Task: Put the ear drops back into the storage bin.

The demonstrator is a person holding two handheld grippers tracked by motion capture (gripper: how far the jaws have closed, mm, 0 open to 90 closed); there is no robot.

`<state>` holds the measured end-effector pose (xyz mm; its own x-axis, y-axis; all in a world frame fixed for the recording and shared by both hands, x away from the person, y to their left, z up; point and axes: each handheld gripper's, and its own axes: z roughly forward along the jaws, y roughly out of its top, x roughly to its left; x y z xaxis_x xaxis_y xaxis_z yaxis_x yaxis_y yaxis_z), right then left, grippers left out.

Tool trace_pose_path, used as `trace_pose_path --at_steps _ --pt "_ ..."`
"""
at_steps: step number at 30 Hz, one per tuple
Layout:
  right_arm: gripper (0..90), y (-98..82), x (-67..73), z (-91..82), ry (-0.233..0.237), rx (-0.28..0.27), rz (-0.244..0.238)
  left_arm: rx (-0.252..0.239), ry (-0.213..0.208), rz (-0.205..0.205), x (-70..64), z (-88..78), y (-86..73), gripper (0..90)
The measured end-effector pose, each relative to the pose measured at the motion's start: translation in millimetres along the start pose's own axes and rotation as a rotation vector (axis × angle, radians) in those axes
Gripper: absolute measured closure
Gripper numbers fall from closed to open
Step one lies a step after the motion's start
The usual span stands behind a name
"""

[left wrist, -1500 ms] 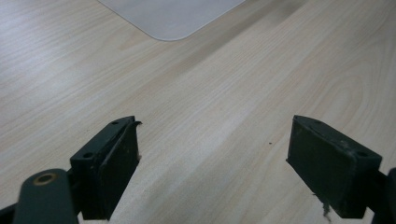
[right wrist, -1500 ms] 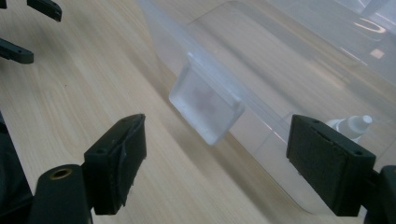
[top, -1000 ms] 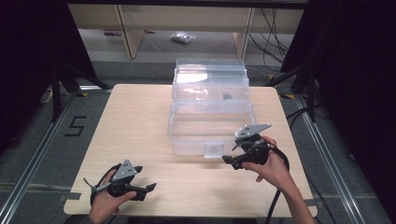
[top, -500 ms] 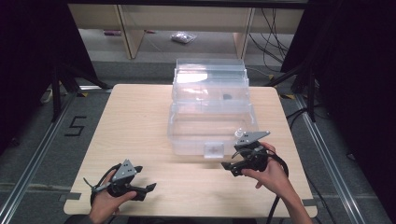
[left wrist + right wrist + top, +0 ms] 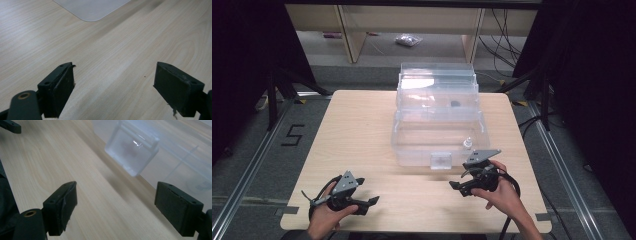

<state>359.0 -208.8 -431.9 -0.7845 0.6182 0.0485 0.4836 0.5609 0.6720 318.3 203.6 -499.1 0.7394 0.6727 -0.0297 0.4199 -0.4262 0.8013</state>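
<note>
A clear plastic box [image 5: 412, 145] stands open in the middle of the wooden table, its lid [image 5: 437, 82] tipped back behind it. A small clear bottle [image 5: 467, 144] stands inside at the front right corner, and a small dark item [image 5: 455, 104] lies farther back. My right gripper [image 5: 457, 188] is open, low over the table just in front of the box's right front corner. In the right gripper view the open gripper [image 5: 115, 207] faces the box's front latch [image 5: 132, 147]. My left gripper [image 5: 368, 204] rests open near the front left edge, and in its own view the gripper [image 5: 113, 85] holds nothing.
The table [image 5: 362, 130] ends close behind both hands. A box corner [image 5: 92, 10] shows at the top of the left gripper view. Beyond the table stand shelf legs [image 5: 349, 35], and a small bag [image 5: 406, 40] lies on the floor.
My right gripper drew back from over the box's front right corner toward the near edge, uncovering the small bottle inside. The left gripper stayed put.
</note>
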Motion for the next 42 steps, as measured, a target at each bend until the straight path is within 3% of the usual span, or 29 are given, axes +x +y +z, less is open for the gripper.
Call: trace_pose_path --at_steps 3,4,5,10,11,14,18,21,22,23,24,28,30,33,34,42 --pt "19.0 -4.2 1.1 3.0 0.004 0.001 0.017 0.001 -0.001 0.000 0.0 -0.1 0.0 15.9" --pt "19.0 -5.8 -0.6 4.9 0.009 -0.014 -0.009 -0.001 0.001 0.000 0.0 0.0 0.0 15.8" --pt "18.9 -6.4 1.0 2.8 0.008 0.012 0.018 0.000 0.000 0.001 0.0 -0.1 0.1 15.9" --pt "18.9 -11.7 0.5 6.6 0.004 -0.007 0.012 -0.001 -0.002 0.000 0.1 -0.1 -0.1 15.9" --pt "18.9 -12.2 0.9 5.3 -0.003 0.012 0.023 0.001 -0.001 -0.001 -0.1 -0.3 0.1 15.9" --pt "18.8 -14.9 1.4 6.8 0.009 0.000 0.004 -0.002 -0.002 0.003 0.2 0.0 -0.2 15.9" --pt "18.8 -17.4 3.6 6.3 0.020 0.013 0.027 -0.005 -0.003 -0.005 -0.8 -0.1 -0.3 15.9" --pt "18.8 -20.7 3.8 8.0 0.009 -0.012 0.032 -0.002 -0.002 -0.006 -0.9 -0.3 -0.2 15.9" --pt "18.8 -21.3 1.9 8.6 0.026 -0.015 -0.003 -0.002 -0.002 -0.005 -1.0 -0.3 -0.1 15.9" --pt "18.7 -22.2 3.7 7.4 0.029 0.004 0.024 -0.002 -0.002 -0.005 -1.0 -0.3 -0.1 15.9" --pt "18.7 -24.1 3.8 9.0 0.015 -0.014 0.016 -0.002 -0.002 -0.005 -1.0 -0.4 -0.1 15.9" --pt "18.6 -28.5 5.3 9.5 0.020 0.005 0.032 -0.016 -0.002 -0.021 -2.3 0.8 -0.4 15.8" --pt "18.6 -30.7 4.0 11.5 0.020 -0.014 0.014 -0.019 -0.004 -0.021 -2.2 0.9 -0.4 15.9" --pt "18.5 -33.2 5.4 9.5 0.025 0.009 0.037 -0.019 -0.004 -0.021 -2.3 0.8 -0.4 15.9" --pt "18.5 -34.8 5.0 11.5 0.017 -0.013 0.033 -0.019 -0.004 -0.020 -2.3 0.9 -0.4 15.9" --pt "17.9 -45.5 5.4 14.7 0.006 -0.003 0.044 -0.012 -0.010 -0.027 -2.6 0.6 0.0 15.9"
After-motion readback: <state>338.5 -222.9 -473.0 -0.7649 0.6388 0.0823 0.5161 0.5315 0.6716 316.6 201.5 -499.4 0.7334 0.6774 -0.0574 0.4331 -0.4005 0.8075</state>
